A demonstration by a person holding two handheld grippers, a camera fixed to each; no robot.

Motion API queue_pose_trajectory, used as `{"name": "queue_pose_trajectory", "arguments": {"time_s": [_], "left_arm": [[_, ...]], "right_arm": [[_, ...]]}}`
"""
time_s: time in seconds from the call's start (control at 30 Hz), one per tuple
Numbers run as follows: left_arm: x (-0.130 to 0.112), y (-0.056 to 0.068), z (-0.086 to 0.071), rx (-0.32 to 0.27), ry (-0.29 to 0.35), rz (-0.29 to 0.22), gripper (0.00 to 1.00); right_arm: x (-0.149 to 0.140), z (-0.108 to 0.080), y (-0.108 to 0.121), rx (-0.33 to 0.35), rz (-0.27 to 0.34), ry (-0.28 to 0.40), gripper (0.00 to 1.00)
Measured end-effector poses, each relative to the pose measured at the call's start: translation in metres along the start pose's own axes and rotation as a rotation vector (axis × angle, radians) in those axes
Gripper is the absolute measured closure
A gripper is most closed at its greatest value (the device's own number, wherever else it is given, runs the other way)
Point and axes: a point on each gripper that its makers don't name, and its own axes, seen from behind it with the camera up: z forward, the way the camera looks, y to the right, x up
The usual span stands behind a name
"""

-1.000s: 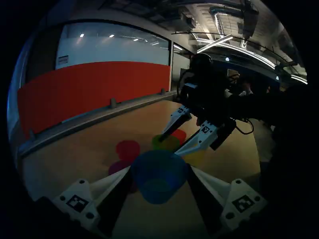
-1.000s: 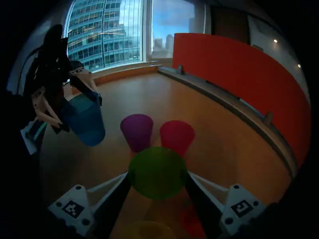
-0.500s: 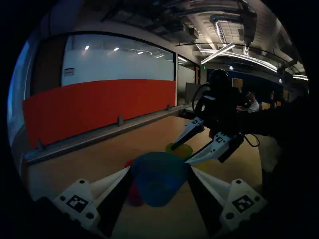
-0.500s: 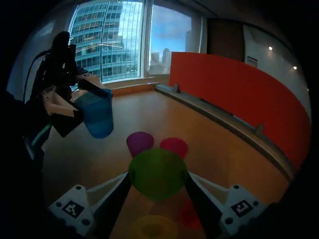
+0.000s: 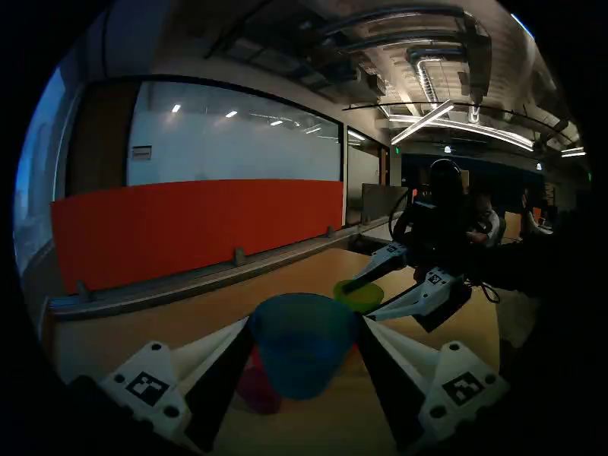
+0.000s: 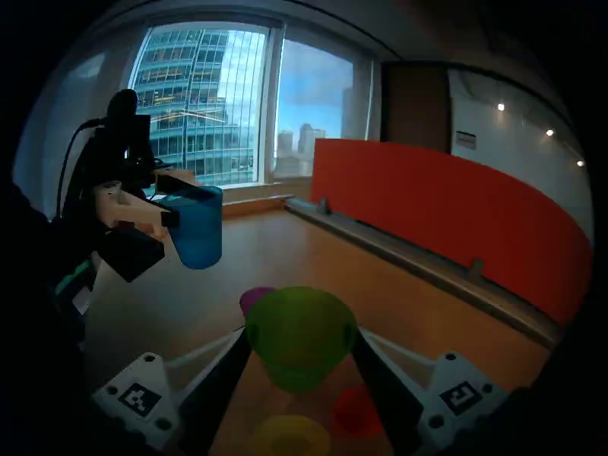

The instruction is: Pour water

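A: Big picture first. There's a tall window, a long orange wall panel, and the wooden table spread out under both tools.

B: The left gripper is clamped on the blue cup, one finger pressing each side. The cup is upright and lifted clear of the table.

A: And the right gripper grasps the green cup the same way. It's raised too, and apart from the blue one.

B: Down on the table, a purple cup peeks out behind the green. A yellow cup and a red cup sit lower down, nearer that camera.

A: Any water inside either held cup? Can't tell.
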Motion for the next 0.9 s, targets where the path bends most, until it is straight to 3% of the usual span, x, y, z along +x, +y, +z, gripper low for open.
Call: {"name": "queue_pose_trajectory", "arguments": {"time_s": [0.9], "left_arm": [[0.021,-0.002,-0.002,0.01,0.048,-0.018,0.1]], "right_arm": [[0.061,-0.028,-0.003,-0.029,-0.033,0.21,0.07]]}}
